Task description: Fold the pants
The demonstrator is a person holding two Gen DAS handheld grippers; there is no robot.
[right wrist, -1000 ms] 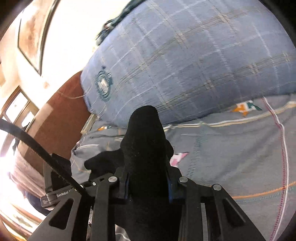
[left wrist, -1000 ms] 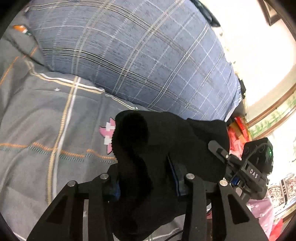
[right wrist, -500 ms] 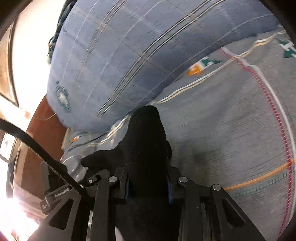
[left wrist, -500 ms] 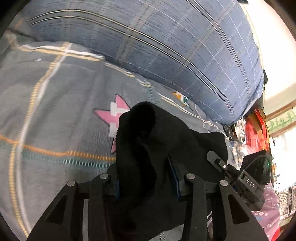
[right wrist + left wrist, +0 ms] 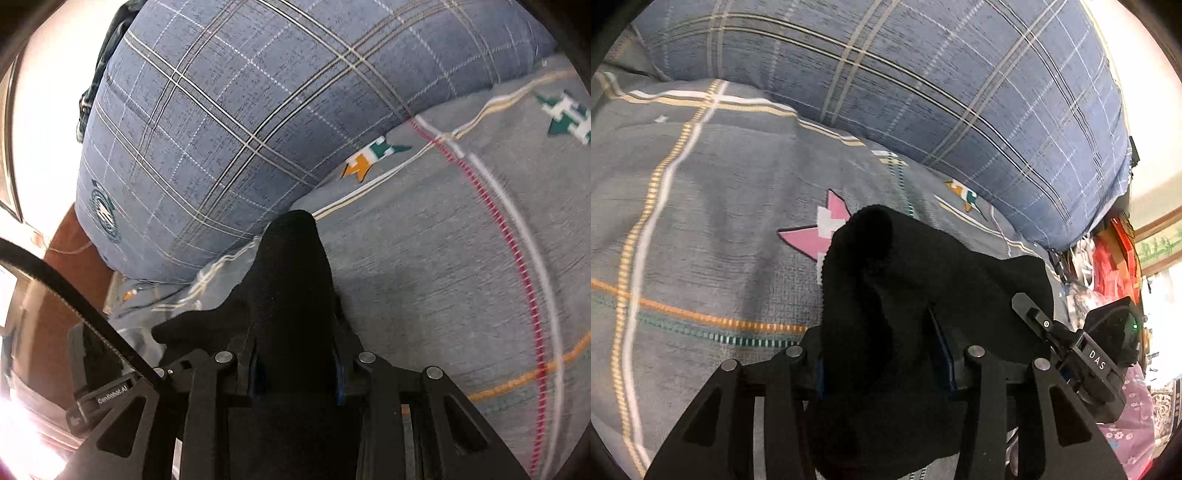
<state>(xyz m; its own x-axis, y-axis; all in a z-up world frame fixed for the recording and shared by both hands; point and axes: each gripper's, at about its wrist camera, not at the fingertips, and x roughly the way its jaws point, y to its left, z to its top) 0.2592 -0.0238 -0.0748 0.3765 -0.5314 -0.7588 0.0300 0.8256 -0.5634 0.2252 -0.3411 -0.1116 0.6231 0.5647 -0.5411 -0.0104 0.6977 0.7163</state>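
- From the left wrist we see the left gripper point(image 5: 882, 354) with a thick bunch of the black pants point(image 5: 908, 291) between its blue pads; its jaws are opening, yet the cloth looks pressed on both sides. Only this view shows the pink star print point(image 5: 816, 232) on the grey bedsheet point(image 5: 701, 206), the red clutter point(image 5: 1115, 266) past the bed's edge, and the right gripper point(image 5: 1089, 354) low at the picture's right.
- From the right wrist we see the right gripper point(image 5: 297, 373) clamped on a narrower ridge of the pants point(image 5: 291, 280). Only here do we see the round emblem point(image 5: 105, 212) on the blue plaid pillow point(image 5: 258, 110) and the brown headboard point(image 5: 74, 266).
- Against a second ago, both views look more steeply down: the sheet fills more of each picture and the wall less. The right view has also rolled, so the pillow's edge now slants.
- The pants hang bunched over the sheet, near the pillow. In each view the held fold runs along the fingers, towards the pillow; we cannot tell the garment's overall long axis.
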